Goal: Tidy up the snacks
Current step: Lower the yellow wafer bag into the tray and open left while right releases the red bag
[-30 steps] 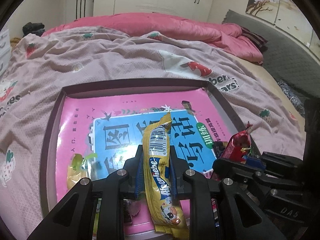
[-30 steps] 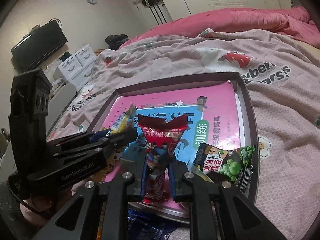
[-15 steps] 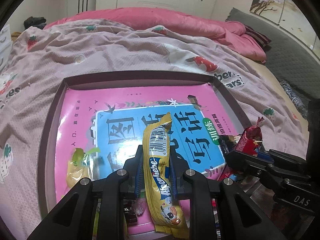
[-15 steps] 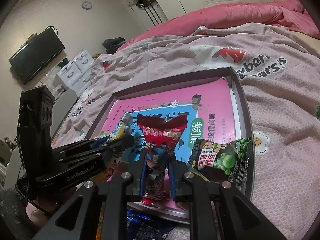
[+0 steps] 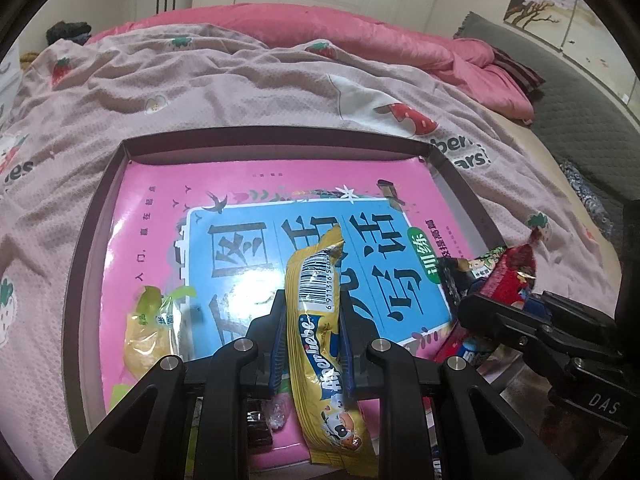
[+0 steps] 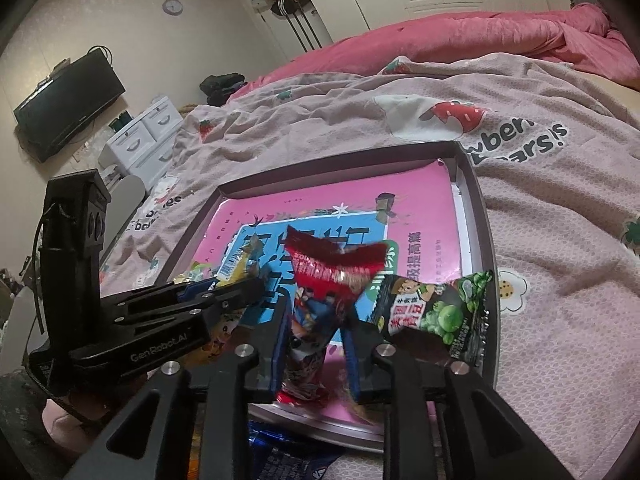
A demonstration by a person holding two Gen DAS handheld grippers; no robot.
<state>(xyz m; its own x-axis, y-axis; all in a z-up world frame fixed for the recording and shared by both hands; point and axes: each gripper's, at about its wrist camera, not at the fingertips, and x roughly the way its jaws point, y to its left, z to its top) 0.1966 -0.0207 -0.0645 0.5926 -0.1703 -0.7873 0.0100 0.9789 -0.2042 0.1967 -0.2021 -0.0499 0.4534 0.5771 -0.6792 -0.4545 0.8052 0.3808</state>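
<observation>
Left wrist view: shallow tray (image 5: 86,264) on the bed (image 5: 240,92), lined with a pink and blue book cover (image 5: 256,200). At the tray's left, a yellow-green snack pouch (image 5: 150,330) lies on the cover. Left gripper (image 5: 314,344) has its jaws clamped on a long yellow snack stick (image 5: 320,320), barcode end pointing away over the cover. Right gripper (image 5: 532,320) enters from the right edge with a red snack packet (image 5: 510,276).

Right wrist view: left gripper (image 6: 224,300) at left. Right gripper (image 6: 316,344) at centre; its jaws have just been opening, red snack packet (image 6: 332,276) between them, right pad apparently clear of it. Green pea packet (image 6: 436,316) lies at the tray's (image 6: 486,240) near right corner, just beside the right jaw.
</observation>
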